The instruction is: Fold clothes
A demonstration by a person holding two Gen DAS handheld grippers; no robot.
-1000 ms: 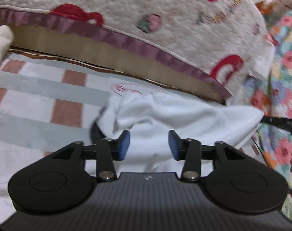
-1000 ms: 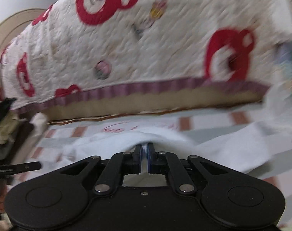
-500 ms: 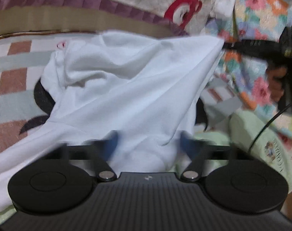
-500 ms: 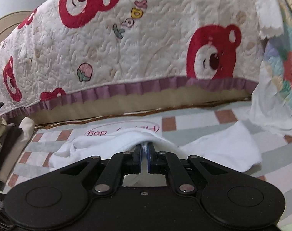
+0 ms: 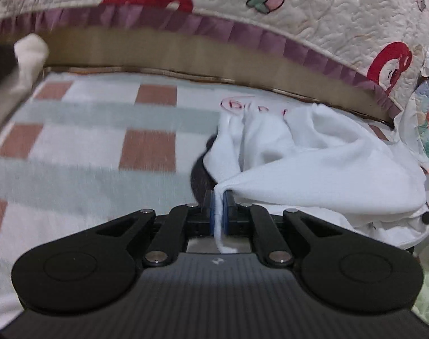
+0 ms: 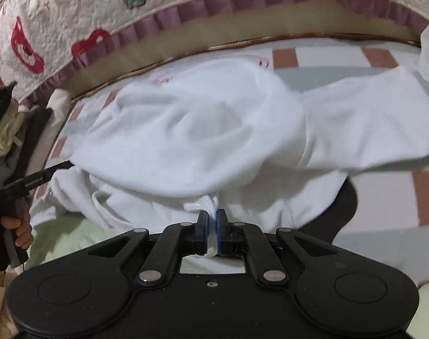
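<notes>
One white garment (image 5: pixel 313 163) lies bunched on the checked bed cover (image 5: pixel 101 147), near the bed's quilted headboard edge. The left tool (image 5: pixel 219 206) pinches one fold of it; the right tool (image 6: pixel 213 226) clamps another. Bare checked cover spreads open toward the left side.

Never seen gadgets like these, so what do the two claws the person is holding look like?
Both look alike. The left claw and right claw have matte black bodies, two round bulges, linked black arms with silver rivets and blue finger pads. The body is ribbed on the left claw.
</notes>
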